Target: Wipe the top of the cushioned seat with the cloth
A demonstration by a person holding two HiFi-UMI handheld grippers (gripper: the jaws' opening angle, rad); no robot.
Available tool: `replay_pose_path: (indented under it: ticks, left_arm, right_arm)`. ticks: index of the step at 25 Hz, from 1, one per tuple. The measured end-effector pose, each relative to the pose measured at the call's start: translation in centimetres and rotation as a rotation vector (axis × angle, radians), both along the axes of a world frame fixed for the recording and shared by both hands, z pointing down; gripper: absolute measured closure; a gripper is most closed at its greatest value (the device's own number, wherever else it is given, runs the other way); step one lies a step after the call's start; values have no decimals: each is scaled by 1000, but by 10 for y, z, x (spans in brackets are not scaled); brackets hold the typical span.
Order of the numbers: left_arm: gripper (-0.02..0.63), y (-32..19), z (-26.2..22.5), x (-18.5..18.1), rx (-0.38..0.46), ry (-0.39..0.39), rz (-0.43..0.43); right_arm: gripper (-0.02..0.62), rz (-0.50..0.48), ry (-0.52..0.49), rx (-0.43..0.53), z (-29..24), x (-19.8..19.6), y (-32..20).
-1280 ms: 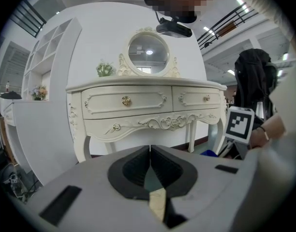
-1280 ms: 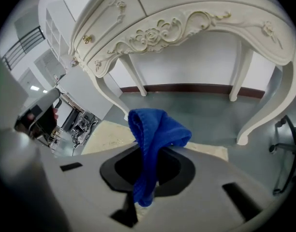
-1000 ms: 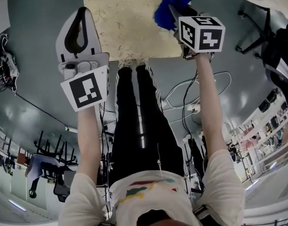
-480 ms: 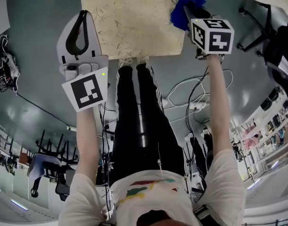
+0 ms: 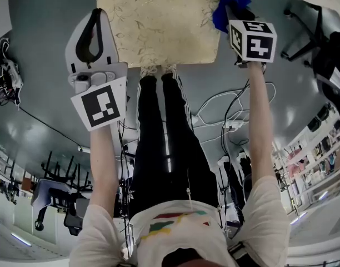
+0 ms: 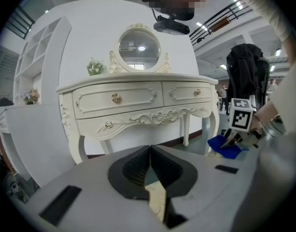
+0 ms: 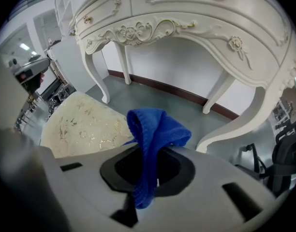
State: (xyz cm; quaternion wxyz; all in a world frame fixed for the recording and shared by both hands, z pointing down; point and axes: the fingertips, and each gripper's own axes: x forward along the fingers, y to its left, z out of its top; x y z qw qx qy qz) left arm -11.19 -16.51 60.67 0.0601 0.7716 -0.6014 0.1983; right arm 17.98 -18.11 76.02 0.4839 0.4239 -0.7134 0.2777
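The cushioned seat [image 5: 159, 24] is a cream square pad with a gold leaf pattern, at the top middle of the head view. My right gripper [image 5: 228, 14] is shut on a blue cloth [image 5: 230, 1], which bunches up at the seat's far right corner. In the right gripper view the cloth [image 7: 155, 137] droops between the jaws, with the seat [image 7: 82, 124] to its left. My left gripper [image 5: 95, 16] is shut and holds nothing, hanging beside the seat's left edge. From the left gripper view the cloth [image 6: 224, 146] shows at the right.
An ornate white dressing table [image 6: 138, 100] with an oval mirror [image 6: 138, 50] stands just beyond the seat; its curved legs [image 7: 220, 93] are close to the cloth. Cables [image 5: 225, 115] lie on the grey floor near the person's legs. Office chairs [image 5: 303, 32] stand at the right.
My right gripper has carried the cloth rightward across the seat, from over its right part to its right corner. The left gripper has hardly moved.
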Motion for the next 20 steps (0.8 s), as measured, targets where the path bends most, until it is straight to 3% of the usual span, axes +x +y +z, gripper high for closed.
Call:
replay_pose_path:
  ticks: [7,14,17,20]
  left_arm:
    - [597,-2,0,-9,13,-13,-17]
    - [597,-7,-11,-23,30,53,-116]
    - [597,-4,-13,-30,36,46,-126]
    - [597,0,-15,-37,40,46,-143]
  right_arm:
    - [560,-17,86,14,8,15,-1]
    - [560,-14,95,48,-1,13,-2]
    - [560,-11,56,79,-19,-1,-3]
    - [560,23,-55,98,-48,-27,0]
